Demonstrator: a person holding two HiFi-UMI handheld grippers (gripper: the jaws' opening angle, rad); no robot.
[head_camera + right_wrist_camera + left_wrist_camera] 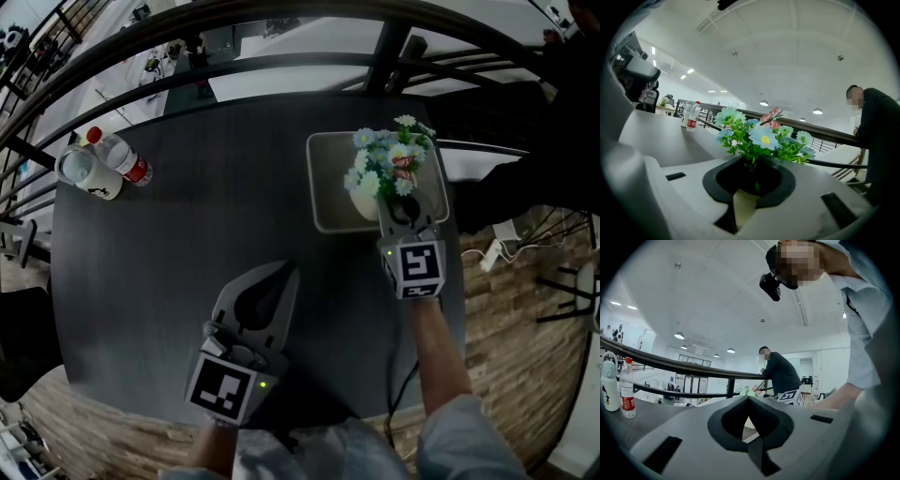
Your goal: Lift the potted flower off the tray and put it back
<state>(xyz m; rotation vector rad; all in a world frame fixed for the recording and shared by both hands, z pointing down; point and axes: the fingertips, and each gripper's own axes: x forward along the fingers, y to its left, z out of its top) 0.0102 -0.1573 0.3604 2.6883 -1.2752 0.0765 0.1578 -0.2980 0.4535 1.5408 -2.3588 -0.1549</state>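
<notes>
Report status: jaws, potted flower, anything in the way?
Right gripper jaws shut on potted flower, over tray; lift unclear. Left gripper jaws shut, empty, above table. Path clear; bottles far left.

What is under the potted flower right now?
The tray lies under the potted flower, on the dark table. Its base is hidden, partly by the right gripper, so whether it touches the tray cannot be seen.

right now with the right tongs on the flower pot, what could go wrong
1. The right tongs clamp the potted flower from one side under its blooms; the pot may tilt or slip when raised.
2. The tray sits near the edge of the table; a dragged pot could nudge it off.
</notes>
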